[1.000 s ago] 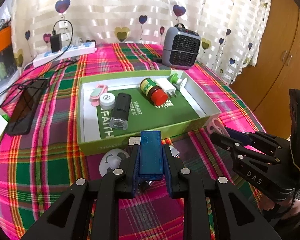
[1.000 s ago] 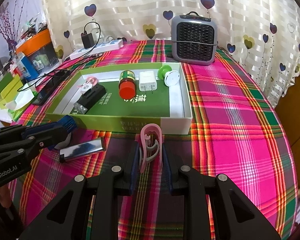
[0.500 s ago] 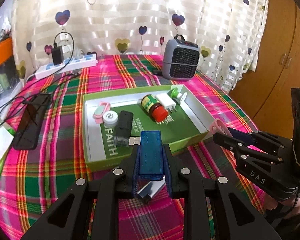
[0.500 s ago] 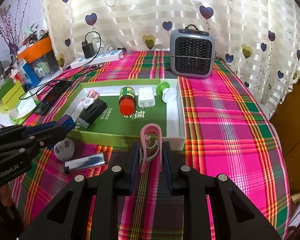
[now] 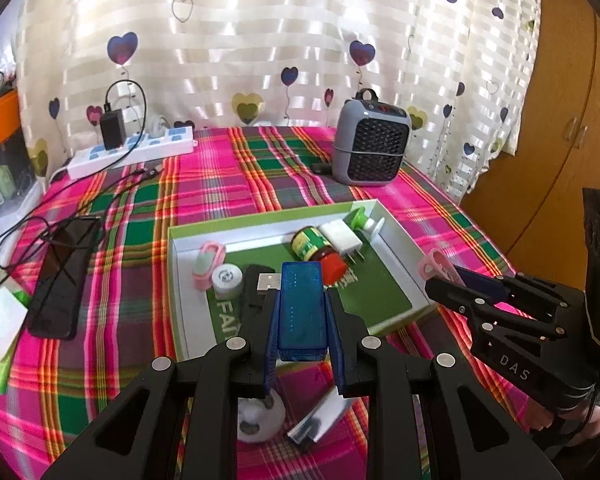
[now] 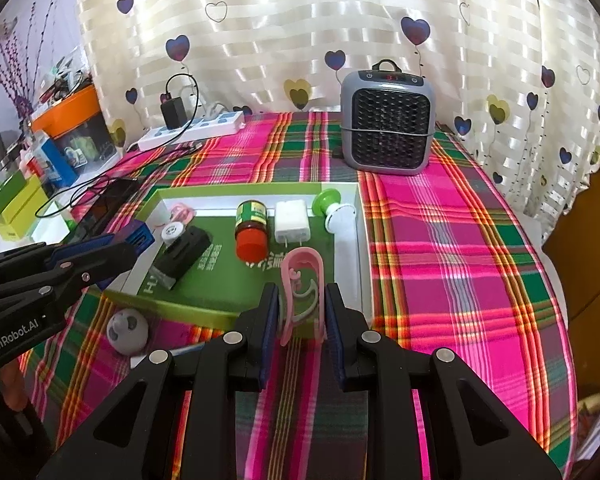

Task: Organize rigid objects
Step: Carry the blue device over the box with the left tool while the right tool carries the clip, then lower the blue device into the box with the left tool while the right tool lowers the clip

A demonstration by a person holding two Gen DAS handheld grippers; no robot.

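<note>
**A:** On the plaid tablecloth, what's the biggest thing that matters here?

**B:** The green box, lying open with its white inner walls. Already inside it: a black rectangular gadget, a red-capped bottle on its side, a white plug adapter, a green-and-white knob, a small white round case and a pink clip.

**A:** And the hands?

**B:** Both are loaded. The left gripper has its jaws narrowed onto a blue USB stick, metal plug pointing toward the box. The right gripper is pinched as tight as it goes on a pink clamp, which stands upright between the pads.

**A:** So which step is this?

**B:** I'd judge it the carry: both items are up off the cloth and hang at the near wall of the box, not yet set down.

**A:** Next?

**B:** Bring each over a bare patch of the green floor (the near right part looks freest), lower, then let go without knocking the bottle.

**A:** Anything left outside?

**B:** A grey round piece and a silver flat piece lie on the cloth just before the box.
</note>
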